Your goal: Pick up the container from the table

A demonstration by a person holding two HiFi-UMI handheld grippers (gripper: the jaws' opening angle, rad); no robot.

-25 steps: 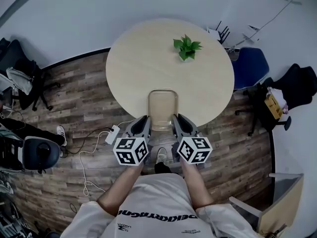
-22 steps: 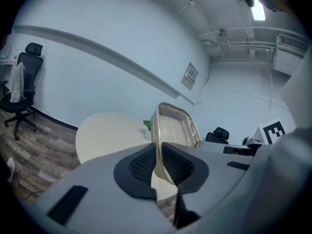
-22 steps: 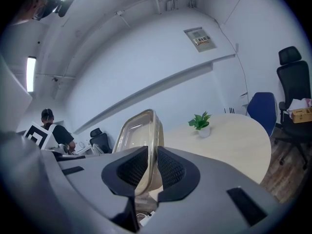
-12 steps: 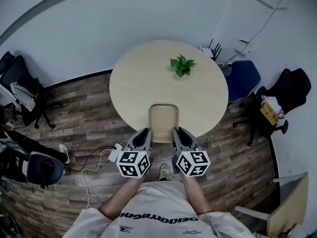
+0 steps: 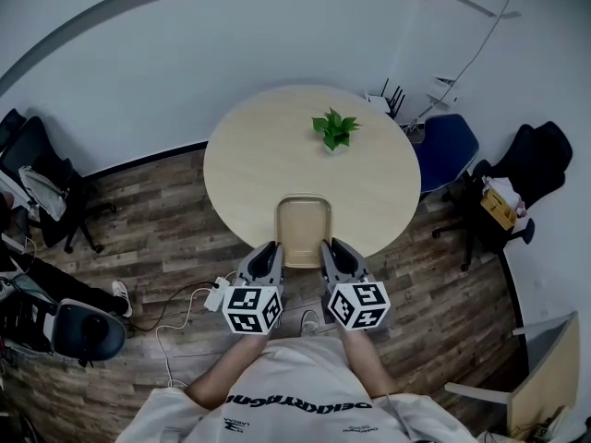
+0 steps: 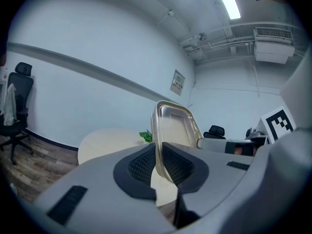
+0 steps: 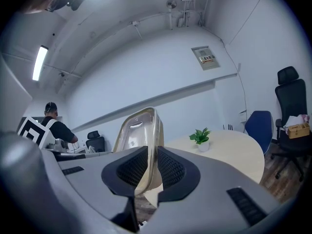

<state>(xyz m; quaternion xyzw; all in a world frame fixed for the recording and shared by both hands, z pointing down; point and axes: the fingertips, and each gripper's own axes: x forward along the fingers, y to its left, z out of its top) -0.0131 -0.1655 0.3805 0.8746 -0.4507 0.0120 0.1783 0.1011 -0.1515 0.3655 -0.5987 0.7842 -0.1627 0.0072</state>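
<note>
Container (image 5: pixel 304 230) raised off table (image 5: pixel 263 146); left tool (image 6: pixel 159 164), right tool (image 7: pixel 151 167) each clamped on its rim.

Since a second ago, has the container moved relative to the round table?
Yes. The container has lifted slightly: against the round table it looks bigger, and its near end sticks further past the table's near edge.

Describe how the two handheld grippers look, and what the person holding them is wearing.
The left gripper and right gripper both have grey moulded bodies. Each carries a white cube printed with black square markers. Their fingers are lined with black, mesh-textured pads. No cables show on either gripper. The person wears a pale top with dark lettering across it.
</note>
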